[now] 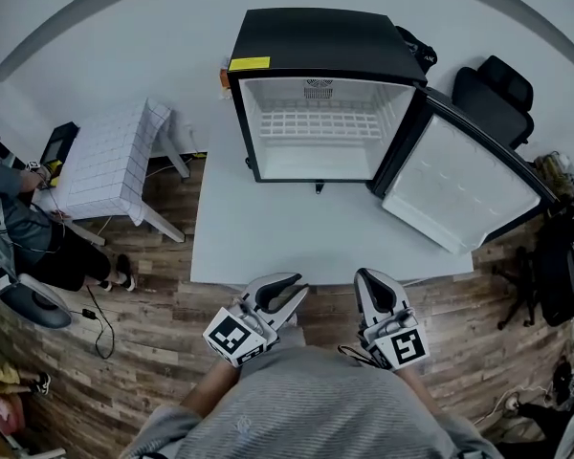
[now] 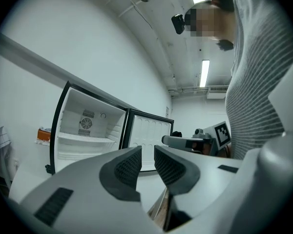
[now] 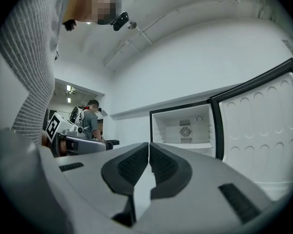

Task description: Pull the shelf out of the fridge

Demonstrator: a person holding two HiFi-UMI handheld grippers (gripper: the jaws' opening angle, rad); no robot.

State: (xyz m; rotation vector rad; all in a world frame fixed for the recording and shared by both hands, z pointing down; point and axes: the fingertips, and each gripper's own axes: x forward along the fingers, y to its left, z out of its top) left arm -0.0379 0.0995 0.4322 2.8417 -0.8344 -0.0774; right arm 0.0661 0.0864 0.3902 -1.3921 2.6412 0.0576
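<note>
Far left, a seated person (image 1: 24, 223), cut off by the frame edge. Left gripper (image 1: 289, 293) at the table's (image 1: 268, 232) near edge, jaws narrowly apart, nothing between. Shelf (image 1: 316, 124) inside the open fridge (image 1: 320, 46), white on white, grid faint. Right gripper (image 1: 371, 280) pressed shut, empty.

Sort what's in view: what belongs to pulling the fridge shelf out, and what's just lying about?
Job:
- fridge, its door open
- wire shelf inside it
- left gripper, open, empty
- right gripper, shut, empty

Lying about:
- gridded white side table
- black chair
- cable on the floor
- seated person at left
</note>
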